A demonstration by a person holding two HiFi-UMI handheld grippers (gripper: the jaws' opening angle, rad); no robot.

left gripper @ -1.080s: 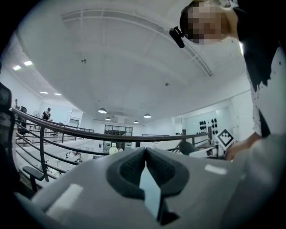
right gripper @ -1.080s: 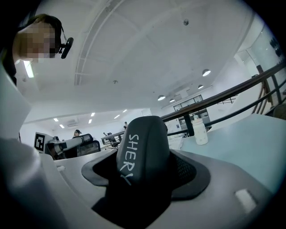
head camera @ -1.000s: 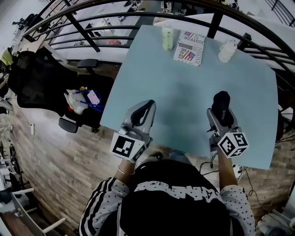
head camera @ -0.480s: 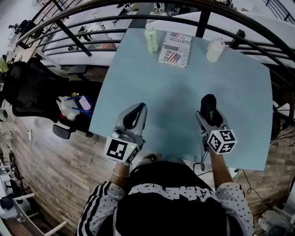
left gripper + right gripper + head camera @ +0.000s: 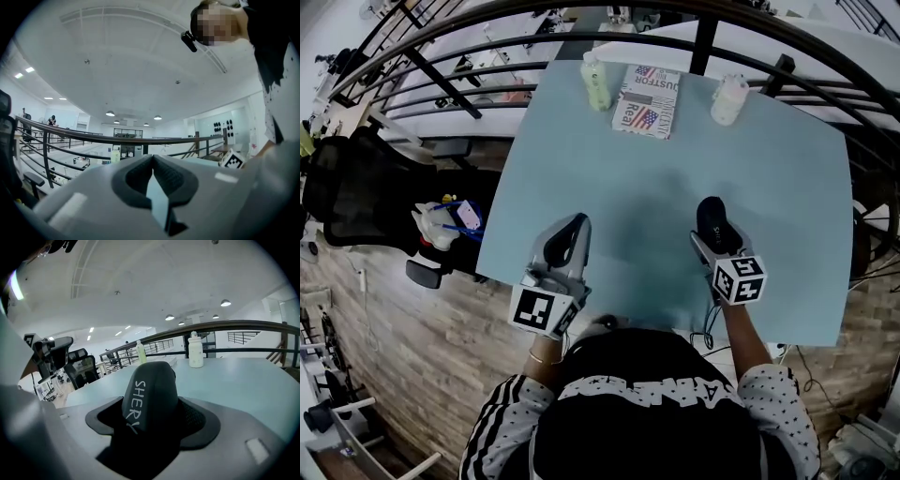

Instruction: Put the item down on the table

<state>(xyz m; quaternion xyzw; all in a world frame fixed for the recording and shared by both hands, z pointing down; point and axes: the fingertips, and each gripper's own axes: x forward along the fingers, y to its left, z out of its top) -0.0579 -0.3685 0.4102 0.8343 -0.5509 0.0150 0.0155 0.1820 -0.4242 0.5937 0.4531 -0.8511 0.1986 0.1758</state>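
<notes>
A black soft item [image 5: 712, 217] with white "SHERY" lettering sticks up out of my right gripper [image 5: 713, 225], which is shut on it over the near right part of the light blue table [image 5: 675, 159]. In the right gripper view the item [image 5: 150, 390] fills the gap between the dark pads [image 5: 197, 420]. I cannot tell whether it touches the table. My left gripper [image 5: 567, 234] hovers at the near left edge of the table. In its own view the left gripper [image 5: 152, 168] is shut with nothing between its pads.
At the far edge stand a pale green bottle [image 5: 595, 80], a folded printed paper with a flag [image 5: 645, 101] and a white bottle [image 5: 728, 98]. A dark railing [image 5: 703, 37] runs behind them. A black office chair [image 5: 356, 187] stands left of the table.
The head view has shifted, so everything sits a little further left in the picture. Both grippers keep about the same places over the table, and the right one still holds the black item.
</notes>
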